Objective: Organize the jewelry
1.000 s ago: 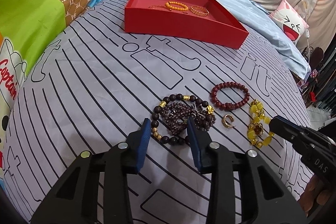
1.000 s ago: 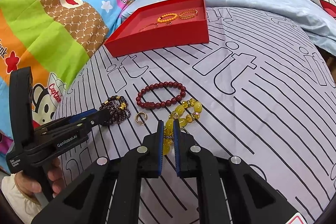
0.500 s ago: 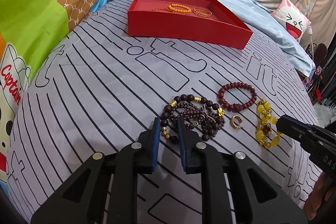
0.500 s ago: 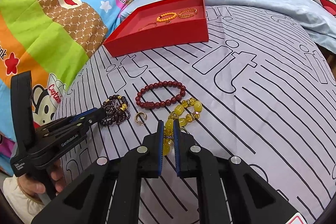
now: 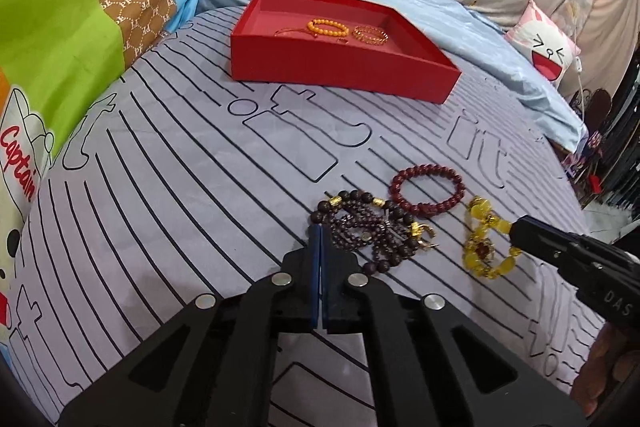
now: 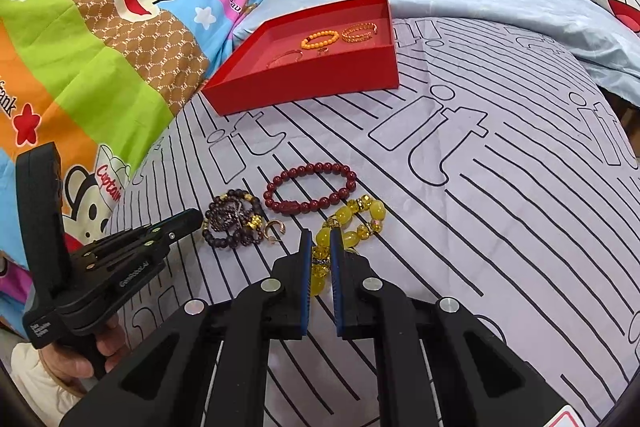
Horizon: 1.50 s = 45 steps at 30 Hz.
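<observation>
The left gripper [image 5: 321, 231] has gone from wide open a second ago to fully pinched, blue pads pressed together right at the left edge of the dark brown bead bracelet [image 5: 370, 227]; whether a bead is caught between them can't be made out. The right gripper [image 6: 321, 239] hasn't budged: a narrow gap, clamped on the chunky yellow bead bracelet [image 6: 352, 227], glossy and translucent.

On the grey line-printed bedsheet [image 5: 180, 187] lie three bracelets: the dark wooden-looking one, doubled up with gold spacers, the yellow one, and a round, smooth dark red bead bracelet [image 5: 428, 187]. A small gold hoop earring [image 6: 275, 229] sits just beside the brown beads.

The red cardboard tray [image 5: 340, 75] sits well apart, holding an orange bead bracelet [image 5: 326, 27], a coiled gold bracelet [image 5: 370, 35] and a thin reddish one [image 6: 286, 58].
</observation>
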Available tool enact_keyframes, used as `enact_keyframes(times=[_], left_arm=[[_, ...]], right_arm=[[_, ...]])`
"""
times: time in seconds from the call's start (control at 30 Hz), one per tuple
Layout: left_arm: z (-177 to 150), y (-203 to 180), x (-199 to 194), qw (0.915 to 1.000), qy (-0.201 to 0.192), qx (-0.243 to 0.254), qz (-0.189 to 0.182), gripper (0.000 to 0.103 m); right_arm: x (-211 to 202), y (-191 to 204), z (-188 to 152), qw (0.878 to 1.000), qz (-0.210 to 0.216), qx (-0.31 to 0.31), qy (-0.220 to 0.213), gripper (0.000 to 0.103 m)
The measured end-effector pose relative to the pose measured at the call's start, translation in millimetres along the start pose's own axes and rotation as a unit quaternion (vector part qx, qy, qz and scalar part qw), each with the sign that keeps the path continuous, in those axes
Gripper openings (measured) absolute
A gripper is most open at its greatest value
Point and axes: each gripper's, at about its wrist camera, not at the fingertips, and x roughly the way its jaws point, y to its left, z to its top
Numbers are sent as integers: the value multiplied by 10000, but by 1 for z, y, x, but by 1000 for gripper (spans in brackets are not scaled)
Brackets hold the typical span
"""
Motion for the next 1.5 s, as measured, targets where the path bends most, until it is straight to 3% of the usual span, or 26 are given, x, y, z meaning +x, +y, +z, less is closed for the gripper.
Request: enact_keyframes(times=[0.2,0.37,0.5,0.7,0.93,1.03,1.23,1.5], left_arm=[[9,-11,-19,9996,-166,85,-216,0],[7,-22,-16,9990,-50,176,-416,2],[-2,-33,-3,9980,170,357,-494,22],[-10,-44,8,9970,189,650,-365,35],[-11,-48,15,9948,135,981,-221,32],[-13,-51,16,9929,64,1184,-77,13],[-11,-47,16,9936,81,1129,-67,0],[-5,-45,1,9955,96,828,-441,0]], right_arm=[[-14,6,8,9998,106,-30,-172,9],[-20,7,12,9996,127,-34,-235,9],[-18,5,9,9997,126,17,-188,9],[-17,3,9,9998,117,42,-169,9],[-13,2,8,9998,133,66,-131,9],[-12,3,8,9998,139,65,-115,9],[-13,3,7,9998,129,75,-124,9],[-17,1,9,9997,133,108,-165,9]])
